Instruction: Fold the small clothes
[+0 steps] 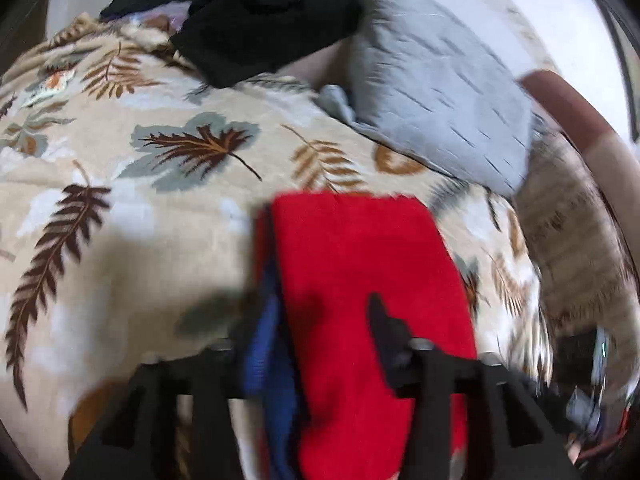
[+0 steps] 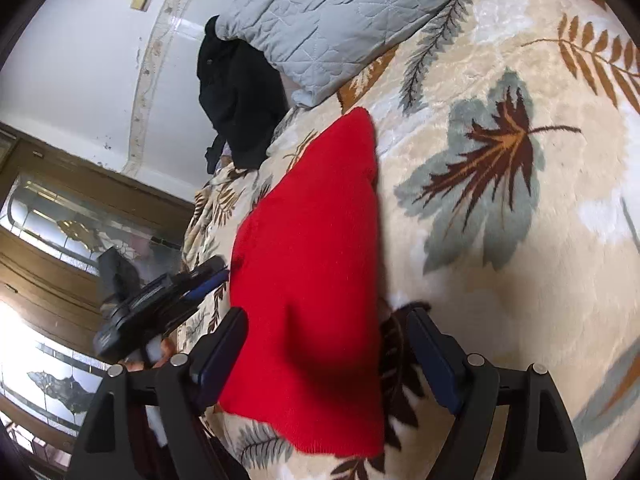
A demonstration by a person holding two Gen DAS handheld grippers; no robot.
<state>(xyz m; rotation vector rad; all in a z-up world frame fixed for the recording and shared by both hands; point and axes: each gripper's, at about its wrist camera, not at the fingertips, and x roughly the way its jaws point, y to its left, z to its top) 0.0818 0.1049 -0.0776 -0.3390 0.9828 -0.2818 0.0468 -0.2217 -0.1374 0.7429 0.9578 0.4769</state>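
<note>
Lying flat on the plush leaf-print blanket (image 2: 500, 240) was 1 red knit garment (image 2: 312, 280), fine-ribbed, folded into a long rectangle with a tapered far end. Blanket pile was thick, cream, with brown, tan and grey-green fern and leaf shapes. At the far side sat 1 grey quilted pillow (image 2: 320, 12), stitched in diamonds, with 1 crumpled black garment (image 2: 240, 100) touching its left edge.

Left wrist view was motion-blurred. The left gripper (image 1: 316, 332) sat over the garment's near end with jaws about half apart; the right finger lay on top of the red knit, the left finger's blue pad ran along the cloth's left edge. I could not tell whether the pads pressed on it.

The right gripper (image 2: 326, 338) had its jaws spread wide, 1 finger on each side of the garment's near end, 2 blue pads visible. The left pad was just beside the red edge, the right pad stood apart from it over the blanket. No clamp on the cloth there.
</note>
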